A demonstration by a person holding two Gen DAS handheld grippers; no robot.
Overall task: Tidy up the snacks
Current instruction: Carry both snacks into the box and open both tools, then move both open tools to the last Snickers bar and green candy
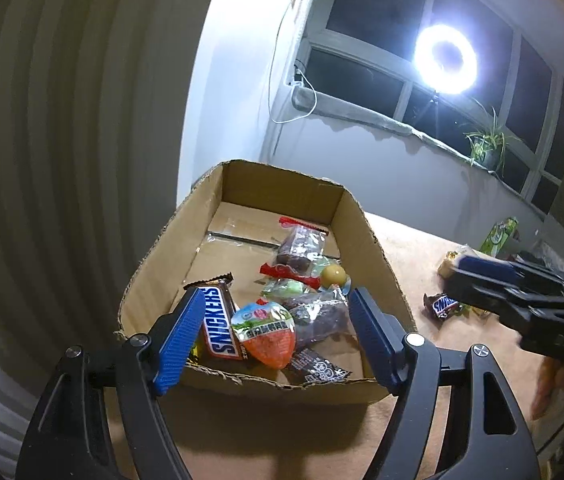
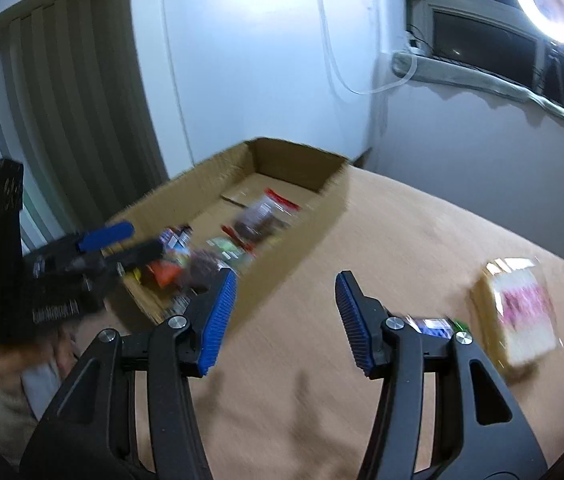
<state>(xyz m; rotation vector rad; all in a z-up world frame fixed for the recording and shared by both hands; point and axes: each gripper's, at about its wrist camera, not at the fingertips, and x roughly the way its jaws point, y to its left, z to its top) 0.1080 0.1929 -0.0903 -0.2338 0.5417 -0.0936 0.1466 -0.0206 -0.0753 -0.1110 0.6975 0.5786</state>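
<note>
Tan tabletop (image 2: 361, 240) under a bright ring light (image 1: 445, 59) carries an open brown cardboard box (image 1: 365, 240) already holding most snacks, among them a brown Snickers bar (image 1: 218, 326) and an orange egg-shaped sweet (image 1: 268, 338), while a clear-wrapped pale sandwich cake (image 2: 517, 312), a small Snickers (image 1: 441, 306) and a green packet (image 1: 499, 236) are still left outside. Both the left gripper (image 1: 272, 338), above the box's near end, and the right gripper (image 2: 285, 320), over bare tabletop, are seen with jaws released and nothing grasped. The right wrist view is blurred, so the box's contents are hardly made out there, and the small Snickers is partly hidden by the right gripper.
</note>
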